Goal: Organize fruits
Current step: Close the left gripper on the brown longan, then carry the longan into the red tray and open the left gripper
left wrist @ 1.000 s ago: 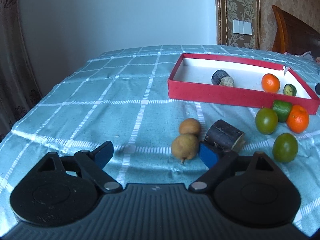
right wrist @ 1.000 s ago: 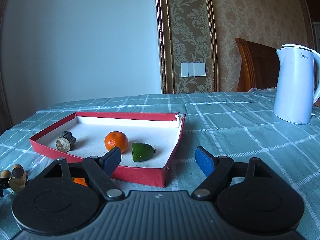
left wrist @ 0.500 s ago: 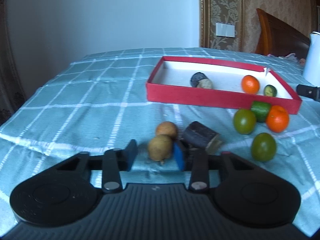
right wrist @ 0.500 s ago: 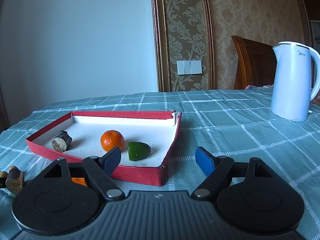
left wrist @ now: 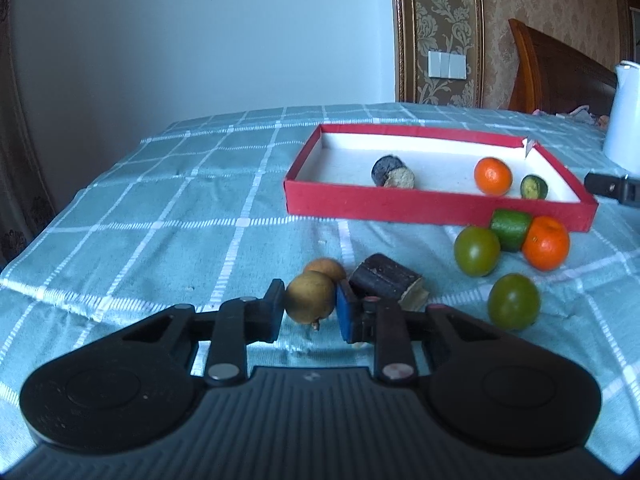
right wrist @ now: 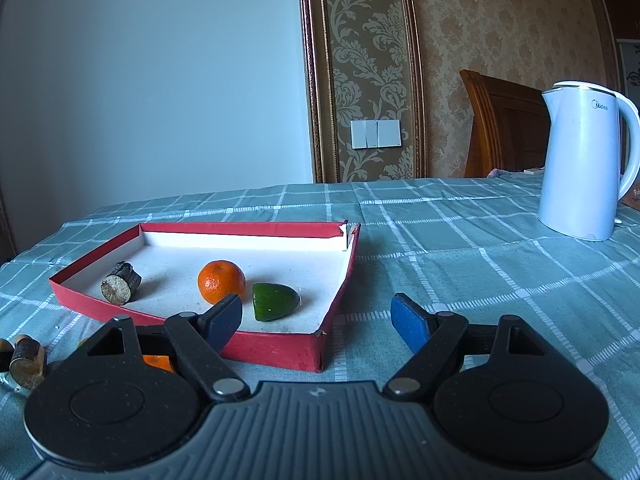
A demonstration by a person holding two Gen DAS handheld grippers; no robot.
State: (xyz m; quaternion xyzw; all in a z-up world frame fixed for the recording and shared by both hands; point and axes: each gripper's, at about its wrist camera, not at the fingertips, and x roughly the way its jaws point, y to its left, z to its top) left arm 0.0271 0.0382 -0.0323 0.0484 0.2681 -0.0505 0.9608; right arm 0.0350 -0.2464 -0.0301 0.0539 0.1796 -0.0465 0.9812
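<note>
Step in hand: pick-up. Left gripper (left wrist: 310,310) jaws clamped on the round tan-brown fruit (left wrist: 309,298), on the table just before the shallow red cardboard tray (left wrist: 436,204) (three items inside). Next: lift, carry over the tray wall, release. Right gripper (right wrist: 316,318) jaws apart, empty.

In the left wrist view, the white kettle (left wrist: 624,120) is cut off at the right edge. The second brown fruit (left wrist: 324,268) sits half hidden behind the gripped one. In the right wrist view, an orange (right wrist: 158,362) at lower left peeks from behind the gripper body.
</note>
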